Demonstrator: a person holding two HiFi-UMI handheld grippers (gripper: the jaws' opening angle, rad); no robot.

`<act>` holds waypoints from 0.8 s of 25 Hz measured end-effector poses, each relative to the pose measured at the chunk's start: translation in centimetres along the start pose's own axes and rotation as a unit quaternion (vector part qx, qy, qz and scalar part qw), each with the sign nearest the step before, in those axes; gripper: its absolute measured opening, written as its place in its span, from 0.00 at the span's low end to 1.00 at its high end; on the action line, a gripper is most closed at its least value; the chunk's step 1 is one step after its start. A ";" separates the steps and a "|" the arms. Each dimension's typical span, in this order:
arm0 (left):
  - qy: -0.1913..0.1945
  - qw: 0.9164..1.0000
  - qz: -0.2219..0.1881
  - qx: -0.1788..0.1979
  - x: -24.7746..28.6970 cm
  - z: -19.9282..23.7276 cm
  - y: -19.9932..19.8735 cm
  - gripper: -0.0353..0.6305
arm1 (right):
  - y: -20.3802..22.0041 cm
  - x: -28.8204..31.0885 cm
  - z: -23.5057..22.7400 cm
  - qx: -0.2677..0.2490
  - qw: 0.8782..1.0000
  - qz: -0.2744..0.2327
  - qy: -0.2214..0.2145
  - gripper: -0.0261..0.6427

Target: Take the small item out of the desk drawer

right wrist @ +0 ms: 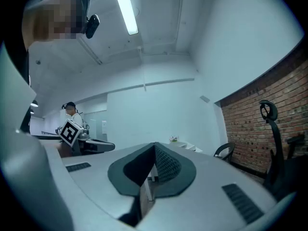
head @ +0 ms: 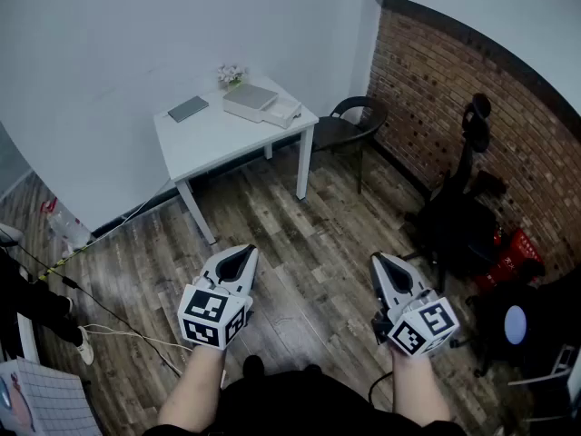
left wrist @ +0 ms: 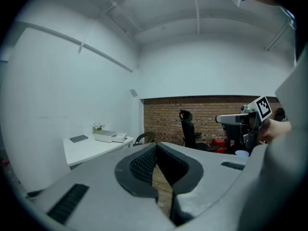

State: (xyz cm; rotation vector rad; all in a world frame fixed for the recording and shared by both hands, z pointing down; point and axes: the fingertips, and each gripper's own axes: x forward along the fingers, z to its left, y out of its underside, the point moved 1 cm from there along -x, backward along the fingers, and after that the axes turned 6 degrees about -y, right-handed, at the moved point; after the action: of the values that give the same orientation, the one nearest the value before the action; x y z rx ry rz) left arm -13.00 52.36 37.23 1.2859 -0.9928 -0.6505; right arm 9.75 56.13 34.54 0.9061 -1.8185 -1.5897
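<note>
Far ahead stands a white desk point(head: 213, 143) against the wall. On it are a small white drawer unit point(head: 263, 104), a grey notebook point(head: 188, 109) and a little pot of flowers point(head: 231, 74). No small item shows from here. My left gripper point(head: 238, 255) and right gripper point(head: 381, 267) hover side by side over the wooden floor, well short of the desk, both shut and empty. The left gripper view has its shut tips point(left wrist: 156, 146) aimed right of the desk point(left wrist: 91, 148) and drawer unit point(left wrist: 109, 136). The right gripper's tips point(right wrist: 155, 146) also meet with nothing between them.
A black chair point(head: 349, 123) stands right of the desk. A black office chair point(head: 463, 209) and a red crate point(head: 513, 251) sit by the brick wall at right. Cables point(head: 109, 330) trail over the floor at left. Another person point(right wrist: 71, 112) stands far off.
</note>
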 end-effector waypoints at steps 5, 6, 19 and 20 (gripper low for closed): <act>-0.003 1.000 0.003 0.000 0.1 -0.7 -0.1 0.07 | -0.2 -0.9 -0.3 -0.001 1.000 -0.003 0.001 0.04; -0.004 1.000 0.004 -0.001 0.2 -0.9 0.0 0.07 | -0.2 -1.2 -0.5 -0.001 1.000 -0.003 0.002 0.04; 0.003 1.000 0.008 0.002 1.0 -8.8 0.0 0.07 | 1.0 -8.7 -4.5 0.024 1.000 -0.004 0.004 0.04; 0.002 1.000 0.009 0.001 0.9 -9.0 0.1 0.07 | 1.0 -8.9 -4.6 0.030 1.000 -0.007 0.001 0.05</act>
State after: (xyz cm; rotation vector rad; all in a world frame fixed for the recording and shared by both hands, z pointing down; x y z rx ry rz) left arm -4.69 55.89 37.69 1.2774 -1.0010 -0.6342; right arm 18.74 60.37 36.40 0.9489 -1.8716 -1.5504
